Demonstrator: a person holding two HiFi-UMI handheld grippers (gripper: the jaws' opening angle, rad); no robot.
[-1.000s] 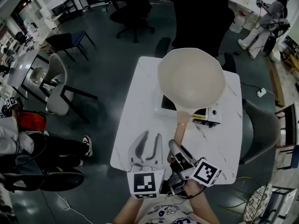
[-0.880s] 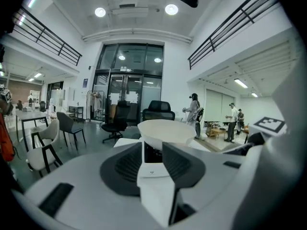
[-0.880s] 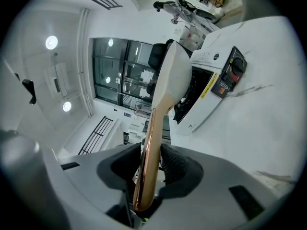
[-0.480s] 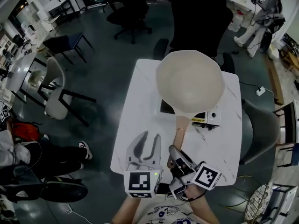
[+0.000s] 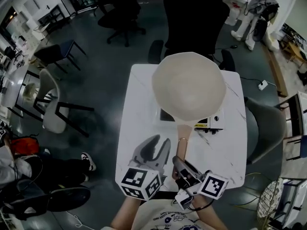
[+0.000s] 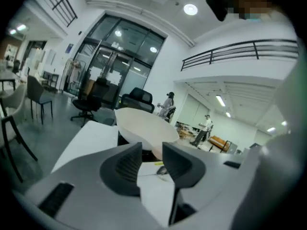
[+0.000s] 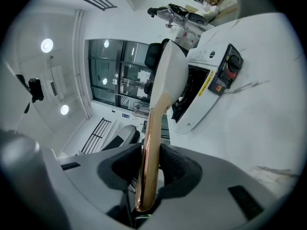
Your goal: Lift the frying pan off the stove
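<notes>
So the right gripper [image 7: 150, 161] has the frying pan's handle [image 7: 152, 138] sandwiched between its pads. The jaws have just been closing in, and in the right gripper view both pads look like they're on the copper-coloured bar near its free end. The left gripper [image 5: 156, 150] sits just to the left of that handle with its jaws spread and nothing in between, just bare table [image 5: 139, 104] under it.

What matters for the lift is that the handle's long axis runs straight out from the right gripper, away from the person. The big cream bowl of the frying pan [image 5: 189, 87] is at the far end of it, sitting on the portable stove [image 5: 214, 122]. All the weight is way out in front of the grip, which sits right at the tail of the handle. My guess is the pan will want to tip nose-down or twist in the pads once it comes up, so a firm squeeze first seems smart. The right hand is clearly the one on the job, with the left close enough to help.
</notes>
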